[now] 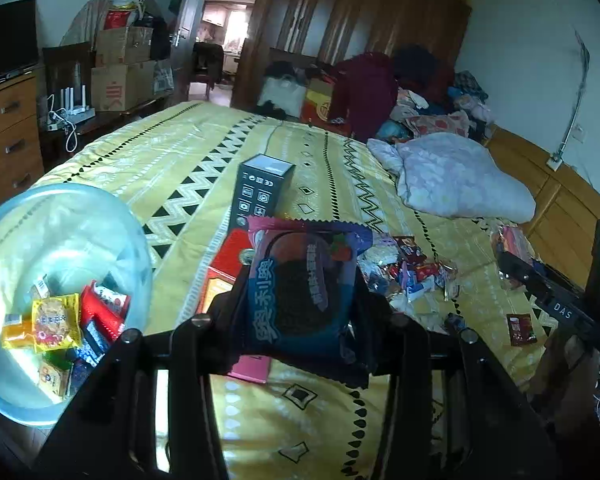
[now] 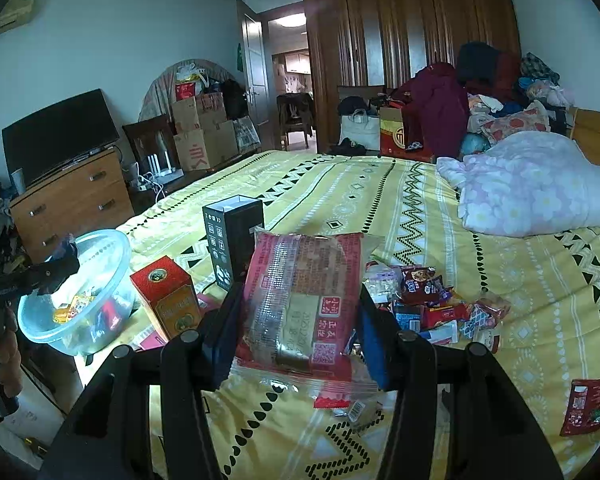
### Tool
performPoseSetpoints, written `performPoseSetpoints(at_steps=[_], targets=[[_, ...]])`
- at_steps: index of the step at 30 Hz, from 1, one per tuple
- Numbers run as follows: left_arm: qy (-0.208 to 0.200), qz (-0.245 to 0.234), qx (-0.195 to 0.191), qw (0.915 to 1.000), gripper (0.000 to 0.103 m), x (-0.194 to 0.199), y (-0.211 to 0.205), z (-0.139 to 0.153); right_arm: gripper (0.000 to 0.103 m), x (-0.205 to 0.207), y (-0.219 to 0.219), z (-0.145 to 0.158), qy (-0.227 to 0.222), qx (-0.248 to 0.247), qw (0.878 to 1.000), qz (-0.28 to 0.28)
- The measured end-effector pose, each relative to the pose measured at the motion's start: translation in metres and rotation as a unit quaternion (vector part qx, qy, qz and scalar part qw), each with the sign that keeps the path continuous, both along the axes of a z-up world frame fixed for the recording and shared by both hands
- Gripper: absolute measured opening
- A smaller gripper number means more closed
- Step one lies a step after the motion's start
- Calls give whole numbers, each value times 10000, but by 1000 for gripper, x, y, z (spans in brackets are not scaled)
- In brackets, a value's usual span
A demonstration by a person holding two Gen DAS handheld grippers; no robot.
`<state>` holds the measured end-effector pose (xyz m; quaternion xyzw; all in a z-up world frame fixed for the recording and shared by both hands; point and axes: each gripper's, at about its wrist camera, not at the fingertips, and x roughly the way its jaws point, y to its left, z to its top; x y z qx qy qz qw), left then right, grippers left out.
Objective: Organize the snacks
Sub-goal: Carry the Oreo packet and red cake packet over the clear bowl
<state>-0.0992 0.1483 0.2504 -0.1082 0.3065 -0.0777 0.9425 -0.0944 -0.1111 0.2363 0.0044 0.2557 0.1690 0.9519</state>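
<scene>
Blue and purple foil is seen between the fingers of the left gripper [image 1: 300, 300]: a cookie packet [image 1: 304, 280] is clamped there, the jaws partly closed on its two sides. To the left of this claw and lower, a clear plastic bowl [image 1: 16, 396] is placed, with several snacks inside. Behind the claw a black box [image 1: 262, 188] is standing upright on the yellow bedspread [image 1: 180, 160]. The right gripper [image 2: 300, 316] is closed in the same way on a red packet [image 2: 300, 300]. To its right, near the claw, a pile of loose snacks [image 2: 428, 304] is lying on the bedspread, and a red box [image 2: 168, 300] is placed to its left
</scene>
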Motion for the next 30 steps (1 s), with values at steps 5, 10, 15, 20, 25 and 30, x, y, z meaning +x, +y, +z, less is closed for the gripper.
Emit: performPoseSetpoints(at_steps=[5,10,15,20,25,30], targets=[[-65,-72,69,9999,46,-2,-12,8,56,-2,-7,5,-43,171,9998,57],[-336,92,175,9992,46,-5,-8,29,56,-2,-1,39,-246,391,9985,291],[-660,710,455,9942,46,-7,38,64,56,12,46,87,-378,512,9938,916],[-748,1726,775,9791,46,-13,120,82,56,35,129,121,-211,708,9803,1832],[-370,2651,1083,9574,46,-16,189,58,56,58,234,134,50,715,9616,2651],[389,3009,1310,9438,46,4,218,0,56,81,332,120,622,752,9398,3274]])
